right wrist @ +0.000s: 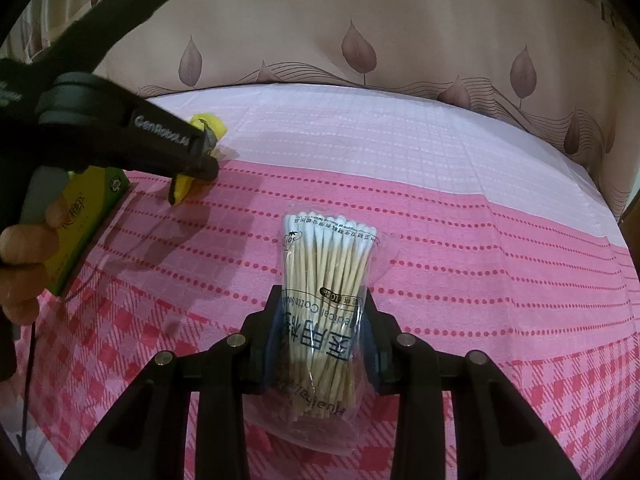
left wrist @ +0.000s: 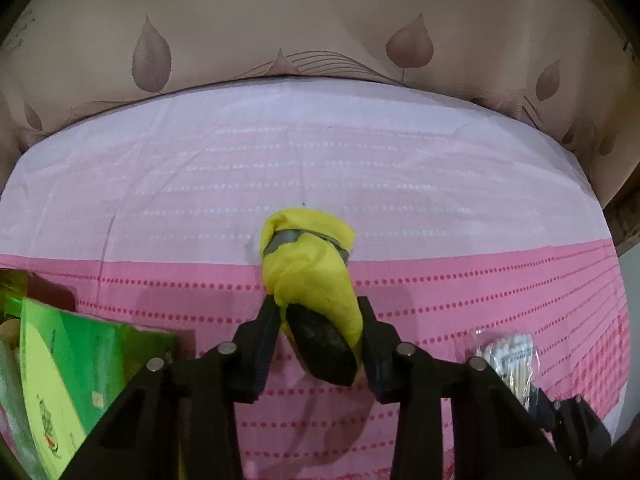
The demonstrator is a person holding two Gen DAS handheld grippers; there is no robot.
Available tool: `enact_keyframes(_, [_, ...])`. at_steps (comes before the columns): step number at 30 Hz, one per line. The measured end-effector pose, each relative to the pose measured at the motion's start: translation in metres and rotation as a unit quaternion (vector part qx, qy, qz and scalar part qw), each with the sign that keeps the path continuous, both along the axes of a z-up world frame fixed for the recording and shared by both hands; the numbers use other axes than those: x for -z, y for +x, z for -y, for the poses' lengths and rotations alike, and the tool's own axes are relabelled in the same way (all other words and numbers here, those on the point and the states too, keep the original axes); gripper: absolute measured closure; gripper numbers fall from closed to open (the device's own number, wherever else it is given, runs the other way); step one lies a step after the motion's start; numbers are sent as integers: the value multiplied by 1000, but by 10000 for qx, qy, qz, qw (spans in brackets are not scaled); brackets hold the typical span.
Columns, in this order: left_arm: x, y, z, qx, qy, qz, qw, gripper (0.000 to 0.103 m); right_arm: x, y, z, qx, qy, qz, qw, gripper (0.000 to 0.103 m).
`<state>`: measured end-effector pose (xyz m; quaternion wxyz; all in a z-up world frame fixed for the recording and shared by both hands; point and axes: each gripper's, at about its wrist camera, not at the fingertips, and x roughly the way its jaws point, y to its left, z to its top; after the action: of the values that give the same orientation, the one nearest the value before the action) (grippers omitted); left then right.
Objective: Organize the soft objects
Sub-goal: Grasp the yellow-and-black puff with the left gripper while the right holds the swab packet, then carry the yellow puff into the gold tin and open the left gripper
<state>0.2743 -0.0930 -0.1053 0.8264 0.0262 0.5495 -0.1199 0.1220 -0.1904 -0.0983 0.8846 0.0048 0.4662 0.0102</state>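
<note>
My left gripper [left wrist: 318, 320] is shut on a yellow soft toy [left wrist: 312, 276] with a grey band and a black end, held just above the pink bedsheet [left wrist: 480, 288]. The toy and the left gripper [right wrist: 200, 160] also show at the left of the right wrist view, the toy [right wrist: 210, 126] partly hidden by the gripper. My right gripper [right wrist: 320, 320] is shut on a clear pack of cotton swabs [right wrist: 324, 280], held above the sheet. The same pack [left wrist: 508, 360] shows at the lower right of the left wrist view.
A green and yellow box [left wrist: 72, 372] lies at the left of the sheet; it also shows in the right wrist view [right wrist: 80, 224] beside the person's hand [right wrist: 24, 264]. A beige leaf-patterned curtain [left wrist: 320, 20] hangs behind the bed.
</note>
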Motion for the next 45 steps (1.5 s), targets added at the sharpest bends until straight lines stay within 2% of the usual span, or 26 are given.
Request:
enact_keyframes(6, [-5,-18,-2,53,121,116,9998,82,0,0,0,-1,0,-1,10000,70])
enact_keyframes(11, [-8,-35,-3,134,174,182,9996,85,0,0,0,-3,-13,-1,10000,70])
enact_keyframes(21, [-11,-66,-12,342,122,184,9992,86,1,0,-1,-8,-32,0,10000,70])
enact_keyframes(32, [-15,-86,-23,346,-16,138,9993,86,0,0,0,-11,-29,-1,10000,70])
enact_keyframes(45, [-29,-120,-25,498,239,404,9977,86,0,0,0,-13,-30,-3,10000,70])
